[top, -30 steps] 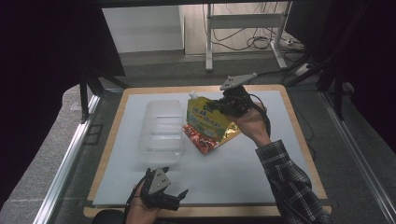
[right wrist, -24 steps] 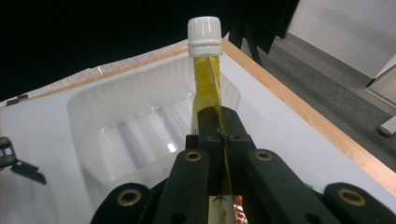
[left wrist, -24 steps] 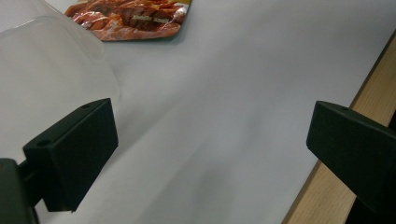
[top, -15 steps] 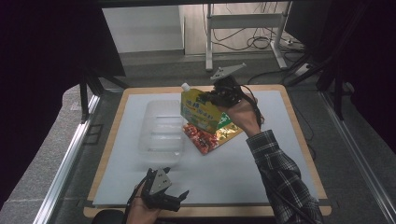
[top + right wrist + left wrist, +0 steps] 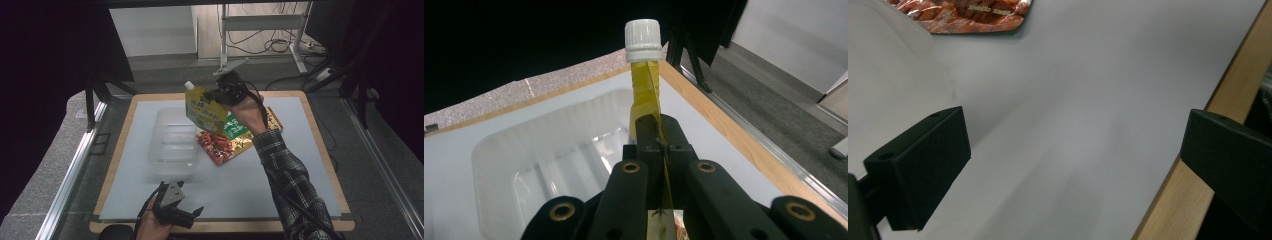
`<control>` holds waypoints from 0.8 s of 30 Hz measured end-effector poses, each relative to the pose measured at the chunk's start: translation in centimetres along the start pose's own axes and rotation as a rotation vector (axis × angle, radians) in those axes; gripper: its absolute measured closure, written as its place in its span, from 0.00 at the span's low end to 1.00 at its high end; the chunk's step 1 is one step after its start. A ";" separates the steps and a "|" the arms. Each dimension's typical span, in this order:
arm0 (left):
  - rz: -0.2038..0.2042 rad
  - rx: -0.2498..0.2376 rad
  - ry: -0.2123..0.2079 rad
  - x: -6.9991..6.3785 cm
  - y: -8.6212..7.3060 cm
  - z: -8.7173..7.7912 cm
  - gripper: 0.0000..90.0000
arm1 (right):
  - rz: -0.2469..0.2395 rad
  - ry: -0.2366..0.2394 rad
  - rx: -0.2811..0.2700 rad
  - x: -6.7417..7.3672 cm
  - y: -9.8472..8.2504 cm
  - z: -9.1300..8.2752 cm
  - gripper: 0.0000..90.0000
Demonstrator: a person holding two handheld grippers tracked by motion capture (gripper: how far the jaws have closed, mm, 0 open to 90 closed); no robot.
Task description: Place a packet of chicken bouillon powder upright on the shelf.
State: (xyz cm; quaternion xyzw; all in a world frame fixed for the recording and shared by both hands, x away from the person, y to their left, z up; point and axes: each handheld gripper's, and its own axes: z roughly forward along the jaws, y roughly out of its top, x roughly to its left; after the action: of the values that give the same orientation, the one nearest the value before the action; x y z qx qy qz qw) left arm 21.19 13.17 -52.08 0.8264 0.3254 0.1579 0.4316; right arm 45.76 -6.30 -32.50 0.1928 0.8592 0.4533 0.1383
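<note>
Right gripper (image 5: 216,95) is clamped on the top edge of the yellow spouted pouch (image 5: 205,111), which hangs above the far rim of the clear plastic tray (image 5: 172,142), toward its 1 o'clock corner; left gripper (image 5: 192,214) stands wide open, holding nothing, near the table's front edge at 6 o'clock.

Risks — the grip sits on a thin, slick film seam, so the soft pouch may swing or slip out; set down carelessly it could catch the tray rim.

Pouch: flexible, glossy, with a ribbed white screw cap (image 5: 642,34); tray: translucent, ribbed, rounded corners; red snack packet (image 5: 216,146) and green packet (image 5: 235,127): crinkly foil, lying flat at the tray's 3 o'clock.
</note>
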 end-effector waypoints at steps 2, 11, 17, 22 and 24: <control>-0.009 -0.009 -0.005 0.1 0.0 -0.1 0.00 | 0.003 0.005 -0.003 -0.2 0.4 0.6 0.99; -0.016 -0.017 -0.012 0.3 0.0 -0.2 0.00 | 0.000 0.014 -0.006 -0.4 1.5 2.4 0.99; -0.016 -0.033 -0.026 0.2 0.0 -0.4 0.00 | 0.010 0.024 -0.016 -0.4 2.1 3.5 0.99; -0.012 -0.031 -0.026 0.2 0.0 -0.4 0.00 | 0.012 0.033 -0.020 -0.2 2.7 4.3 0.99; -0.012 -0.033 -0.028 0.2 0.0 -0.4 0.00 | 0.015 0.041 -0.025 -0.1 2.9 4.6 0.99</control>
State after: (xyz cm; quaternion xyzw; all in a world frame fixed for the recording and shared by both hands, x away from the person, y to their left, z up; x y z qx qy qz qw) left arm 21.14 13.57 -51.86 0.8192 0.3218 0.1492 0.4507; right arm 48.32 -1.53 -32.63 0.1882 0.8548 0.4687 0.1195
